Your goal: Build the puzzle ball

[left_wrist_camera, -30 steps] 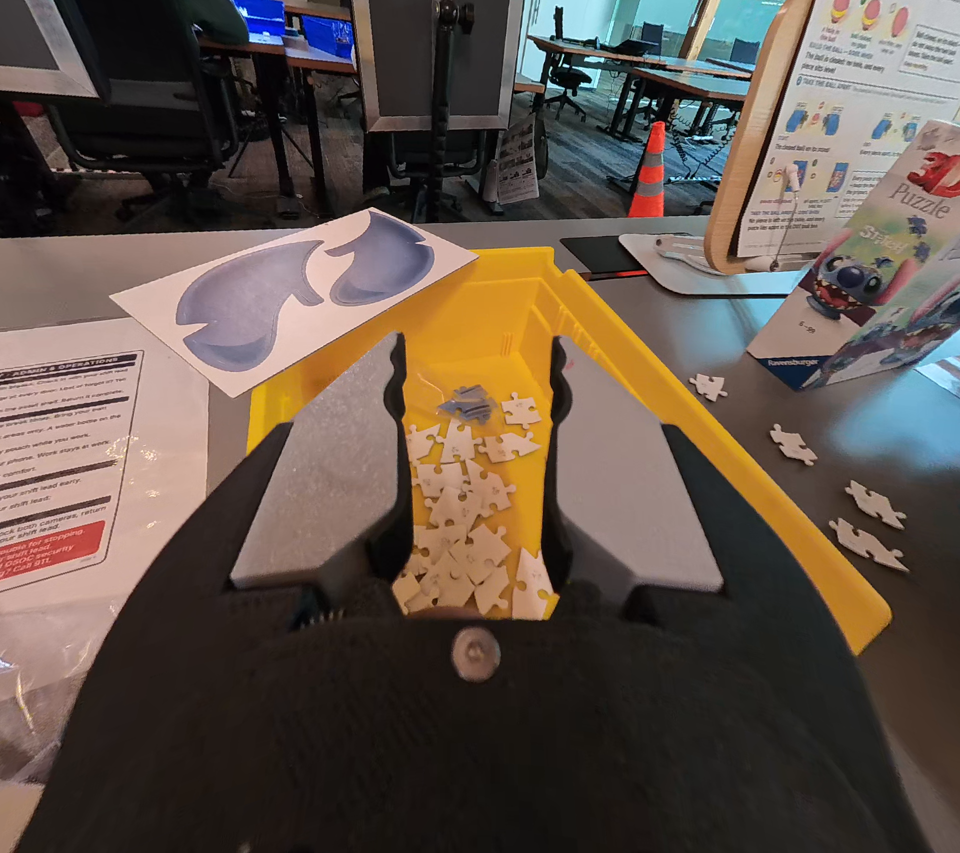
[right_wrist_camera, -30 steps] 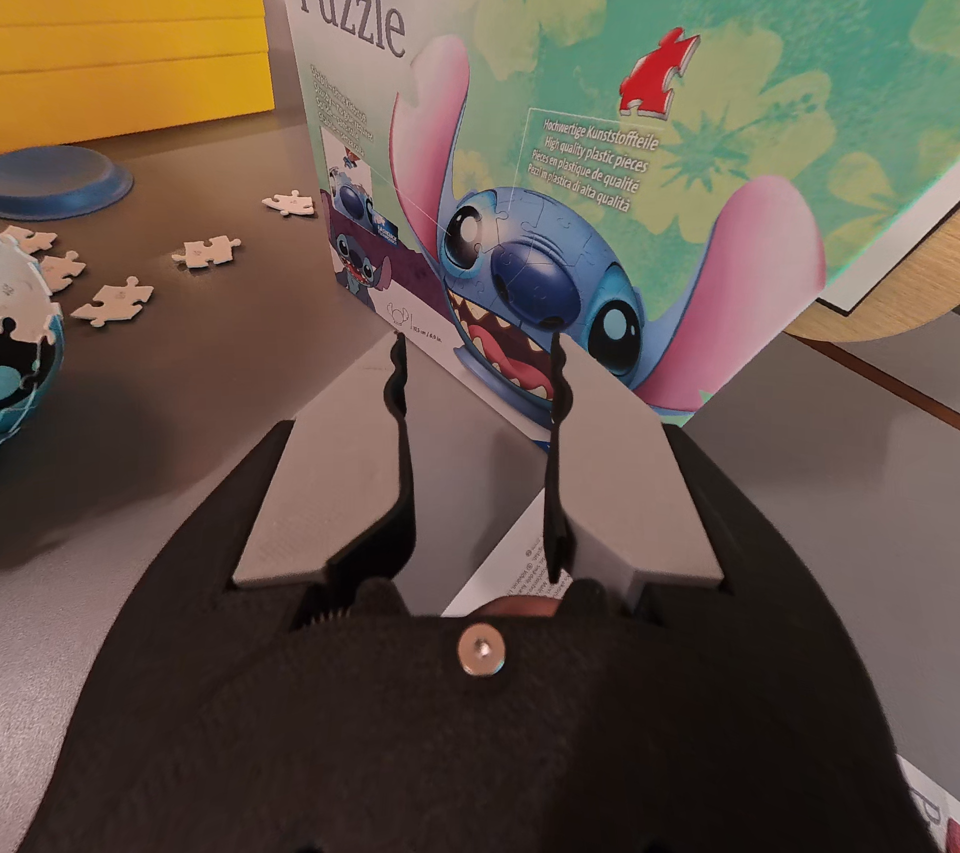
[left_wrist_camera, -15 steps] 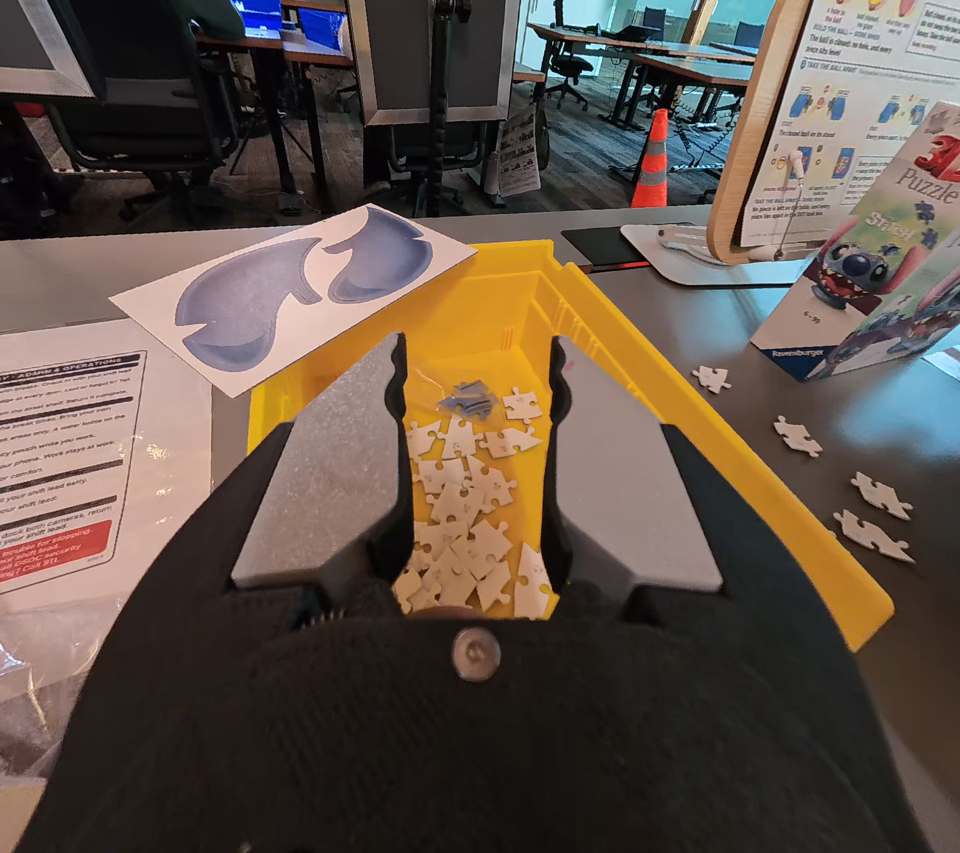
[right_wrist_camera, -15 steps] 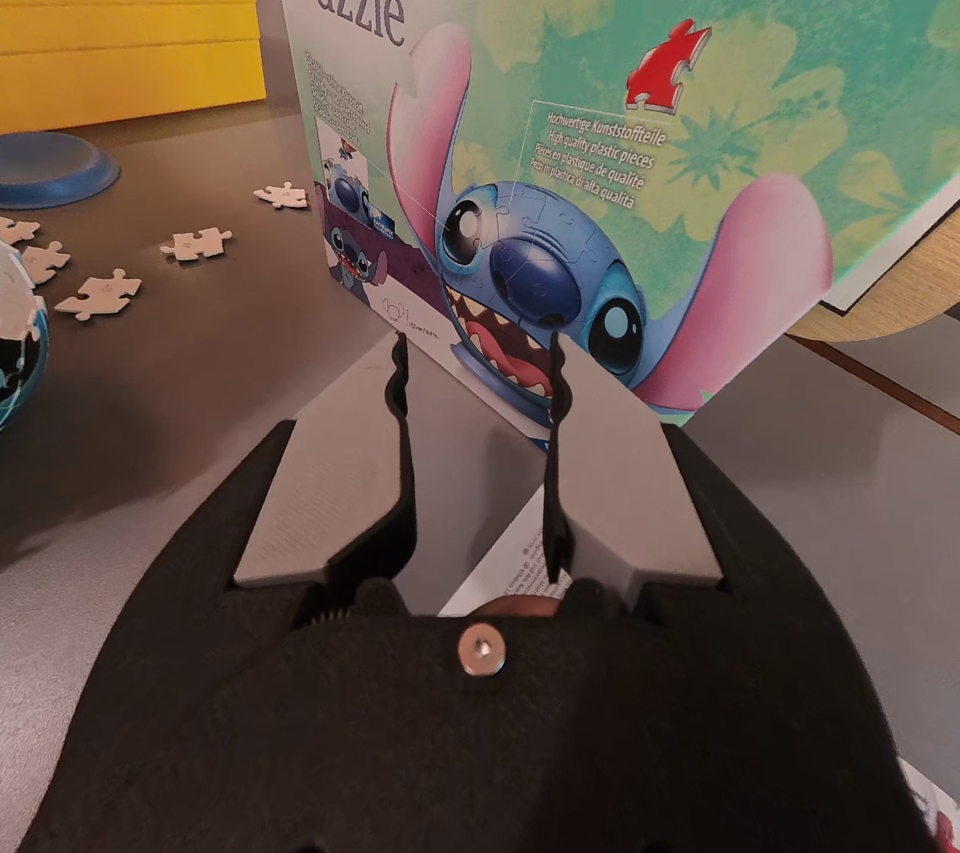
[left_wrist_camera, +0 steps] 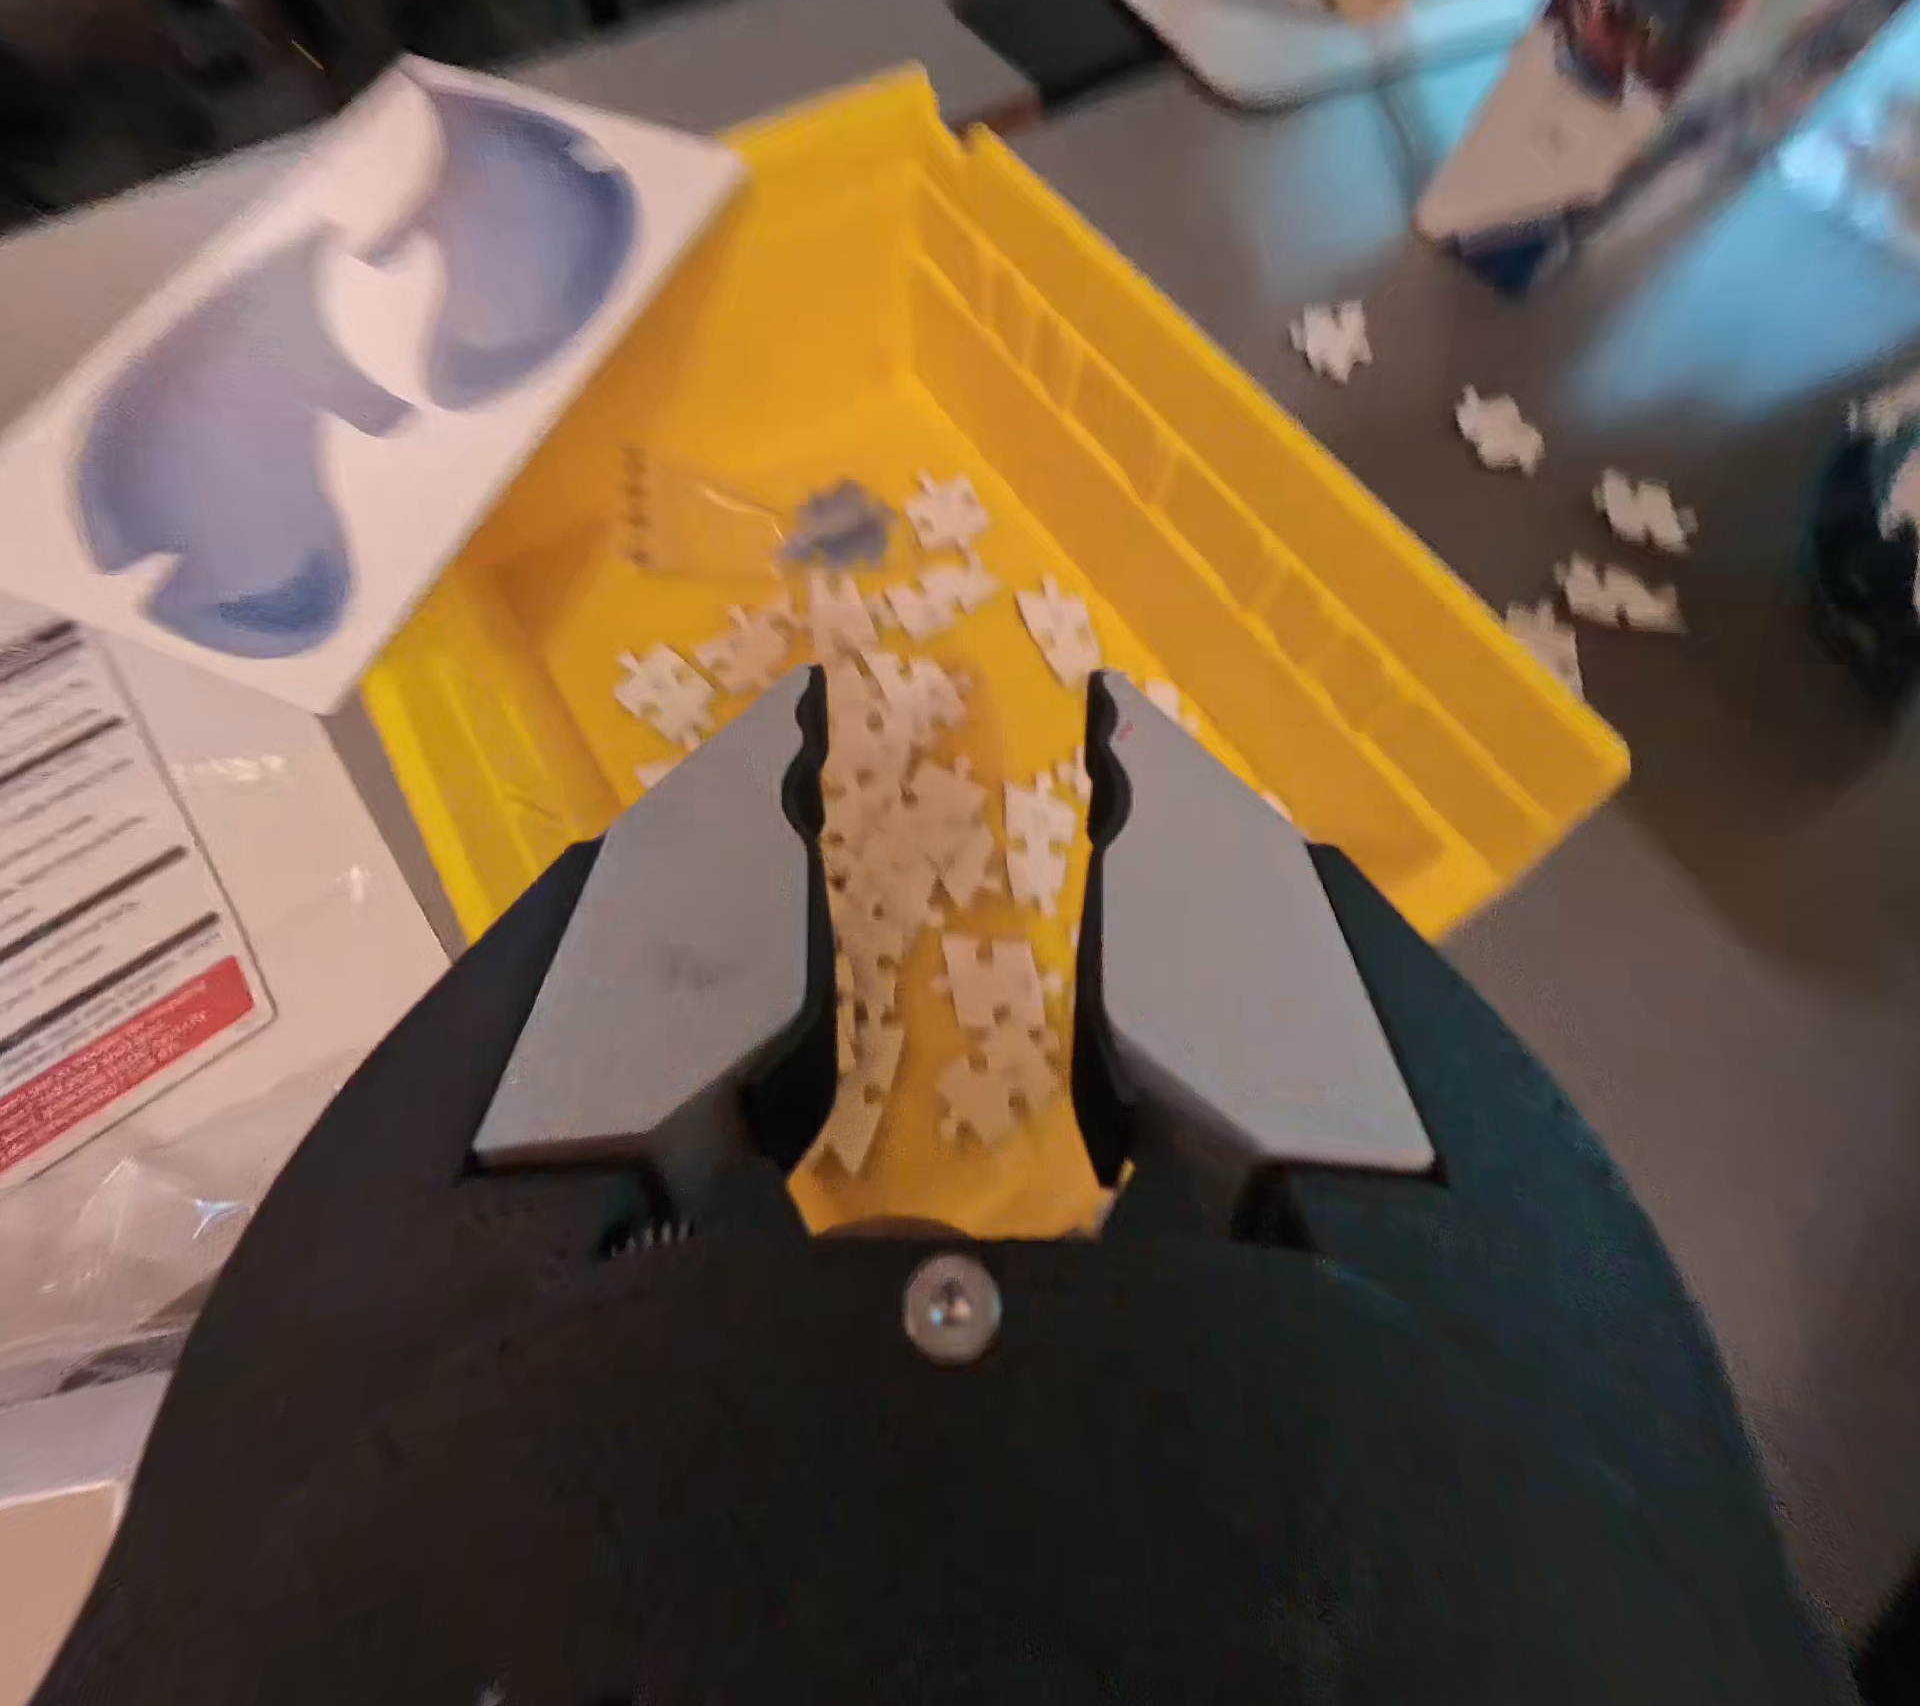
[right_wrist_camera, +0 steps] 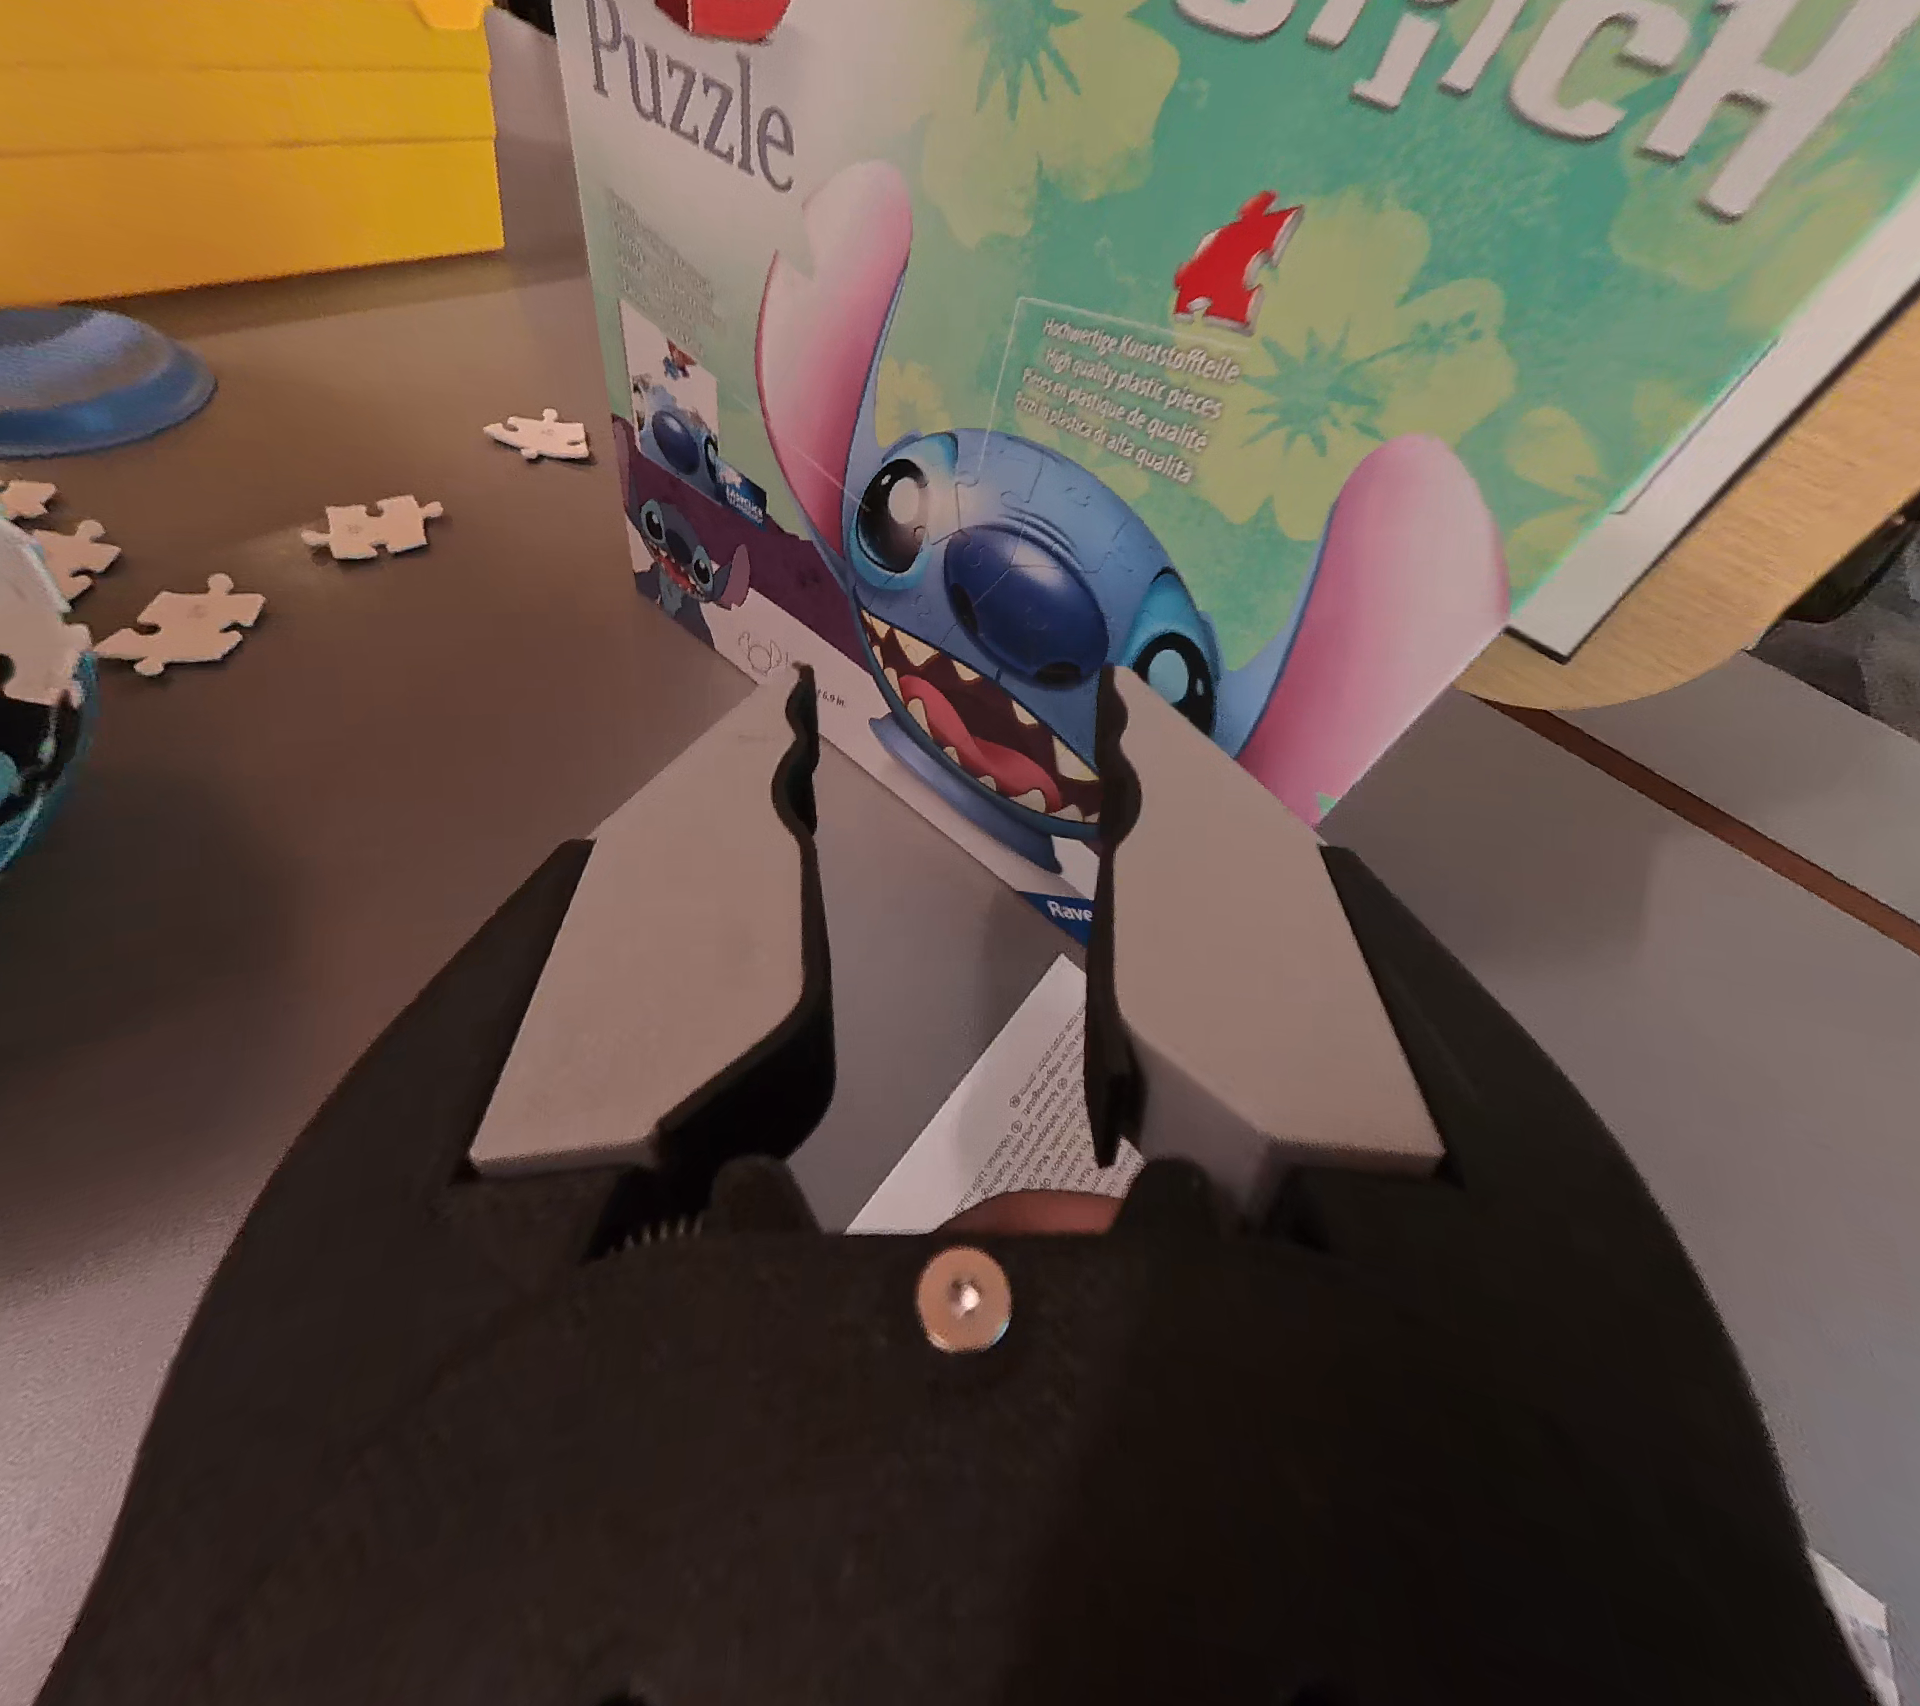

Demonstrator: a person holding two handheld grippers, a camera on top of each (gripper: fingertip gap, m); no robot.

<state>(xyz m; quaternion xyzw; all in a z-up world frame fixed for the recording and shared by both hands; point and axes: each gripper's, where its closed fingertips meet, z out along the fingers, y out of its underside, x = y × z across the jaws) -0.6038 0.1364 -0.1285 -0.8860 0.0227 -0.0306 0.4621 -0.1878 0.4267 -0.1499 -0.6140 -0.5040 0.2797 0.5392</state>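
While both jaws gape empty, a grey table (right_wrist_camera: pixel 395 783) bears loose pieces (right_wrist_camera: pixel 187 622).

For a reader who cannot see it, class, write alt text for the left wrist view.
An open, empty hand-held gripper hangs over a yellow bin holding a heap of pale puzzle pieces. More loose pieces lie on the grey table to the right; the picture is motion-blurred.
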